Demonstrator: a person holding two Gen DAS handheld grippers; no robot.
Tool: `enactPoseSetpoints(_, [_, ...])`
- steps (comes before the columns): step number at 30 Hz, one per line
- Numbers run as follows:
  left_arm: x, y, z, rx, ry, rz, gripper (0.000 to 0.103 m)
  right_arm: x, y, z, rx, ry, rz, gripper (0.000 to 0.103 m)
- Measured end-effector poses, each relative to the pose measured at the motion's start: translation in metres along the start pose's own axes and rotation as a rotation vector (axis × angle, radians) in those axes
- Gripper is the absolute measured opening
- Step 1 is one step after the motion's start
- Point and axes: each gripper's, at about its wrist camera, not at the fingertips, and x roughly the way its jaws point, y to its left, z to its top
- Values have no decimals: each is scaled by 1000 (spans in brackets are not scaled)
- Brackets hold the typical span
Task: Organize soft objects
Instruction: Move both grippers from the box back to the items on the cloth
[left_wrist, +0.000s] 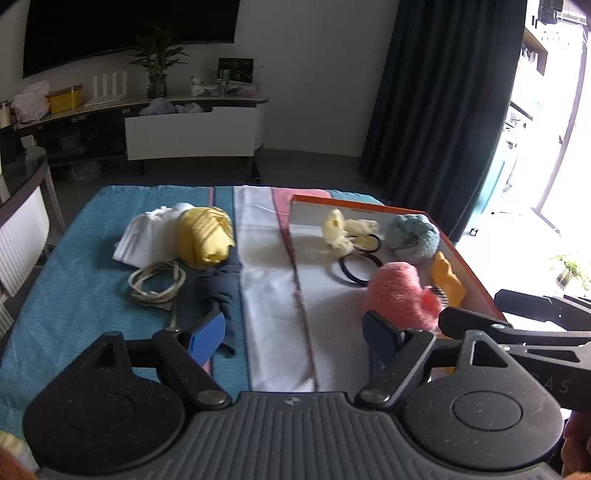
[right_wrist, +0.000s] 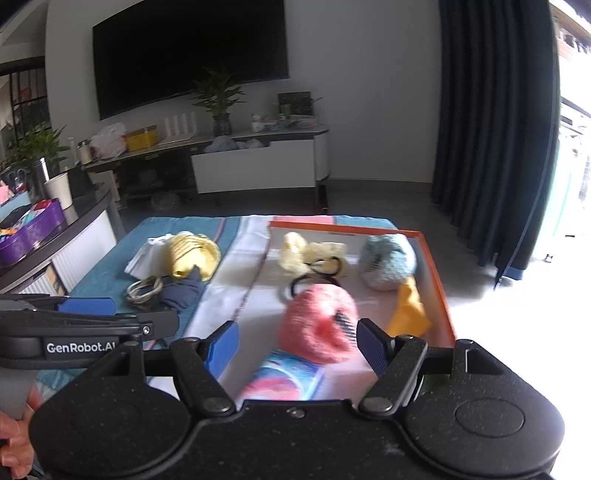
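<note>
Dark television (right_wrist: 184, 55) above a low console (right_wrist: 221, 147) with potted plant (right_wrist: 219, 99), beside dark curtain (right_wrist: 495, 129).

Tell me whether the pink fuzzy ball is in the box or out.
In: the pink fuzzy ball sits on the floor of the orange-rimmed box.

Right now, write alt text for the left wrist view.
The open left gripper hovers empty over a striped cloth. An orange-rimmed tray at right holds pink, blue and cream soft items; yellow fabric and a cord lie left.
</note>
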Motion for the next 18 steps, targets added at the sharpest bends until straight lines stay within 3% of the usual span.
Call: enactPoseSetpoints(18, [-7,77,-1,-90,17,117,86,43,63,21,-74,42,116,84])
